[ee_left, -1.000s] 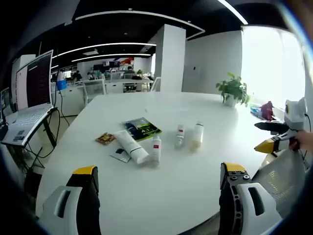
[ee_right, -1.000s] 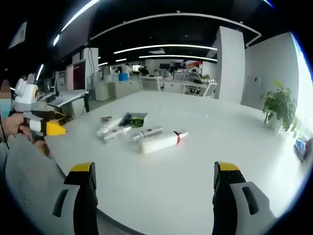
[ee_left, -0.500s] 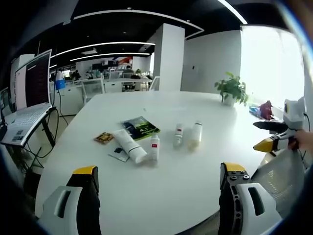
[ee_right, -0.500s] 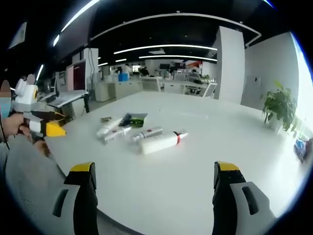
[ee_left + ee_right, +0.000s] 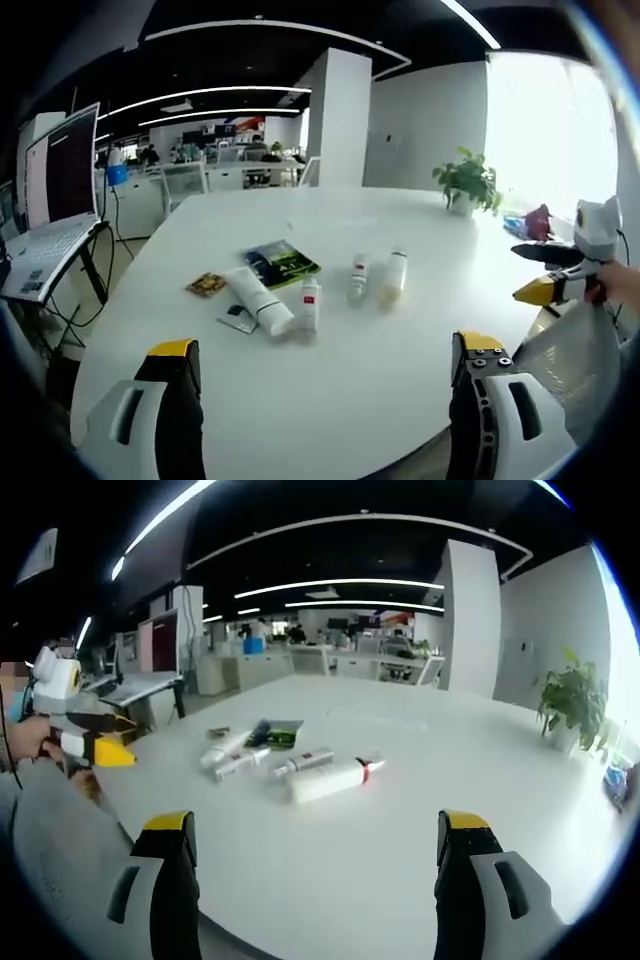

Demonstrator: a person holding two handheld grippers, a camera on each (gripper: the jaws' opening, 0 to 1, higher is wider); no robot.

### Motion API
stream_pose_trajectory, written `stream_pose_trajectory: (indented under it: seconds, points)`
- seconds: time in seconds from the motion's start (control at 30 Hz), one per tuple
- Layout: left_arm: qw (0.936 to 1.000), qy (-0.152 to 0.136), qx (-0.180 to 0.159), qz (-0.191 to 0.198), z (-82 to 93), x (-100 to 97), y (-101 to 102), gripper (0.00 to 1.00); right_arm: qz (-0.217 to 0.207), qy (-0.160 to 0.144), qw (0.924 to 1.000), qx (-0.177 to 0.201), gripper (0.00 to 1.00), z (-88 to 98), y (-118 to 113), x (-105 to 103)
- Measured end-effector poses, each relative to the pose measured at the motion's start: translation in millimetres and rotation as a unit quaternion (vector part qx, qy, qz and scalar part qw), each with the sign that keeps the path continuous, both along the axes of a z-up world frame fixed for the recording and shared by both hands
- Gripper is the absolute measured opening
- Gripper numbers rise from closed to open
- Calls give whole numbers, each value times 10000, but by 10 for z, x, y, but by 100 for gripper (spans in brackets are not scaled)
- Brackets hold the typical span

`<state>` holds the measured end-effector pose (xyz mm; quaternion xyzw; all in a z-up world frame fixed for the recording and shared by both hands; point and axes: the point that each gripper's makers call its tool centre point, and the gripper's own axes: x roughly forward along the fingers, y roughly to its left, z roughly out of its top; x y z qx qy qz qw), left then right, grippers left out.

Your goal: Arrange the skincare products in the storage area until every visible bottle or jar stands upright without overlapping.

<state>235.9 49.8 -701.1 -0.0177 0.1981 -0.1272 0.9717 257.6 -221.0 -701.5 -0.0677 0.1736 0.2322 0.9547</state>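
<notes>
Skincare items lie mid-table point(image 5: 330, 400), none upright. Left gripper view: big white tube point(image 5: 259, 299) w/ long axis running 10-to-4 o'clock; 3 smaller bottles to its right: red-label one point(image 5: 309, 303), slim one point(image 5: 358, 277), pale one point(image 5: 393, 277), all w/ long axes roughly 12-to-6. Also 1 green booklet point(image 5: 281, 264), 1 brown packet point(image 5: 206, 285), 1 plant point(image 5: 465, 183), 1 laptop point(image 5: 50, 215) at 9 o'clock. Right gripper view: same bottles seen side-on, pale bottle point(image 5: 330, 778) nearest, red cap toward 2 o'clock. Left gripper point(image 5: 322, 375) jaws wide apart, holding nothing. Right gripper point(image 5: 313, 845) likewise wide apart, empty. Each gripper visible at the other view's edge, in a hand.
</notes>
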Motion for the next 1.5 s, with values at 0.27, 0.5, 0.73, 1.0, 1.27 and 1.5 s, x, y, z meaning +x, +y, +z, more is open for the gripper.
stream_pose_trajectory:
  seconds: [0.27,0.5,0.73,1.0,1.27,1.5]
  points:
    - [10000,-42,61,28,-2,19,27,99,-1,23,10000,38,100,0,4,8]
    - [9999,-47,156,-30,-9,12,7,99,77,80,9999,-19,100,-24,34,2]
    - [9994,-143,291,-85,9,13,7,99,123,193,9997,63,100,-50,64,13]
    - [9994,-165,314,-55,11,18,26,99,133,276,9995,-61,99,-61,58,88]
    - [9990,-248,361,-8,35,26,50,99,137,261,9995,-131,97,-33,60,238]
    - [9992,-244,304,29,42,23,54,98,207,266,9992,-232,95,-43,70,387]
